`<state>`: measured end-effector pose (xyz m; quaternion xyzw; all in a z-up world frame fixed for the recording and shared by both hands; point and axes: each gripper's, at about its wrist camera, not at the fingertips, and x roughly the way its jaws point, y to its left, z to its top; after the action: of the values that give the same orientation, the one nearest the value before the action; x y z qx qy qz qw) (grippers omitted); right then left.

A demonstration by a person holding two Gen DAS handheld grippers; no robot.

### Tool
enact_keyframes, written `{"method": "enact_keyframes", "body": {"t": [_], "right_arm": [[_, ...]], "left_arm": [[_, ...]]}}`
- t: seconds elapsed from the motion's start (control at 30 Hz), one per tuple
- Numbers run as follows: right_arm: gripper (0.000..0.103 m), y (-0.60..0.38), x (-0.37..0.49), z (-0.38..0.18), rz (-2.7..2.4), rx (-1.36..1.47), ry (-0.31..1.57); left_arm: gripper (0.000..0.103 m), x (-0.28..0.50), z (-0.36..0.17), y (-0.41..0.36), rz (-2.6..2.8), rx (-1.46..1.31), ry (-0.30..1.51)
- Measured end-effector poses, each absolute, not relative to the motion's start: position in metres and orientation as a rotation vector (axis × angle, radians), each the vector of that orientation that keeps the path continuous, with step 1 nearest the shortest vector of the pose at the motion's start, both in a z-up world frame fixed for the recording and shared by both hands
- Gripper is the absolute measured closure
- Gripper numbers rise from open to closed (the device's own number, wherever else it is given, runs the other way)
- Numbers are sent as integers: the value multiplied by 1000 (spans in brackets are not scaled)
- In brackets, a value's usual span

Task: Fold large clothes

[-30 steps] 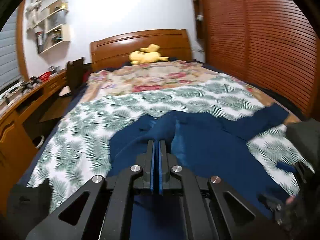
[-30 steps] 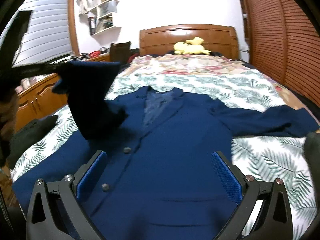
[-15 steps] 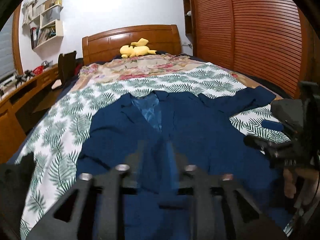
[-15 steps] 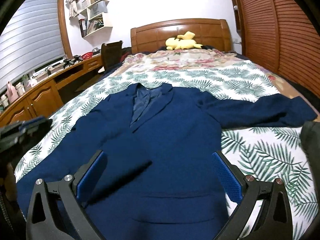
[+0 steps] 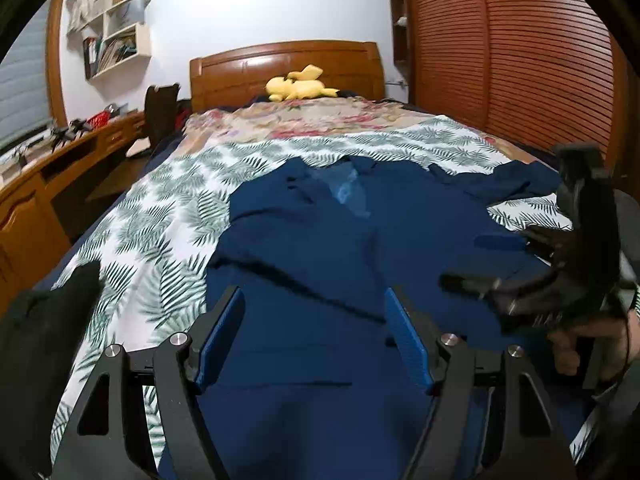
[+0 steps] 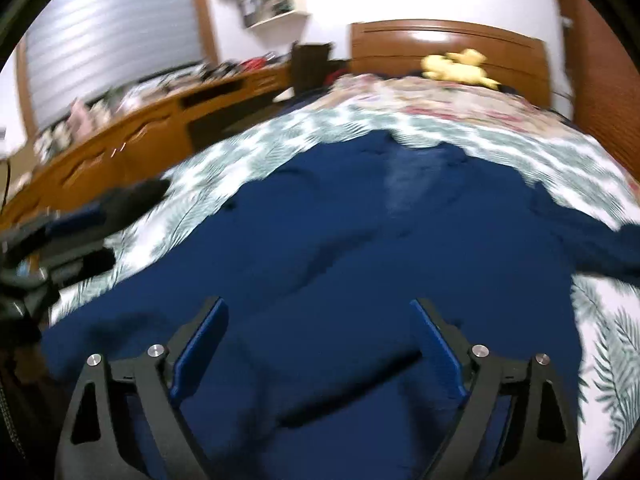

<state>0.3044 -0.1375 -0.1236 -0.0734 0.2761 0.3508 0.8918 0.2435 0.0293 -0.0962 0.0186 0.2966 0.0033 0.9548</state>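
On bed (image 5: 132, 216), leaf-print cover under big blue jacket (image 5: 360, 248), lying flat, front up. Left sleeve was up in air a moment ago; now folded across jacket's chest. Left gripper (image 5: 314, 340) just let go, jaws opening, nothing between. Right gripper (image 6: 318, 354) wide apart, closing a bit, empty. Right sleeve likely next.

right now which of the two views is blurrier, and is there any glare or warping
Right wrist view: motion blur smears the desk, bedspread and jacket; only its own right gripper stays sharp. Left wrist view: mostly crisp, though the right gripper is streaked. Both: fisheye bends the headboard and darkens the corners; the wall is washed out bright.
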Motion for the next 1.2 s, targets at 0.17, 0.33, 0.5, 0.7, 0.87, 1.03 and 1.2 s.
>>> {"method": "enact_keyframes", "body": {"t": [0.17,0.33,0.5,0.7,0.87,1.03,1.2], "right_arm": [[13,-106,301,-141,766,-222,633],[25,-102,318,-145,752,-263,691],[73,-97,327,-144,726,-310,715],[95,-111,317,-126,665,-247,642],[96,-154,303,-97,603,-133,534],[96,-183,284,-91,579,-95,507],[96,-193,274,-103,561,-126,538]], "left_arm": [[30,225,-97,46,15,17,605],[30,210,-99,49,26,36,595],[30,204,-103,45,2,30,611],[30,198,-102,34,-21,41,600],[30,195,-99,28,-38,37,593],[30,193,-98,21,-48,36,586],[30,195,-97,13,-59,31,587]]}}
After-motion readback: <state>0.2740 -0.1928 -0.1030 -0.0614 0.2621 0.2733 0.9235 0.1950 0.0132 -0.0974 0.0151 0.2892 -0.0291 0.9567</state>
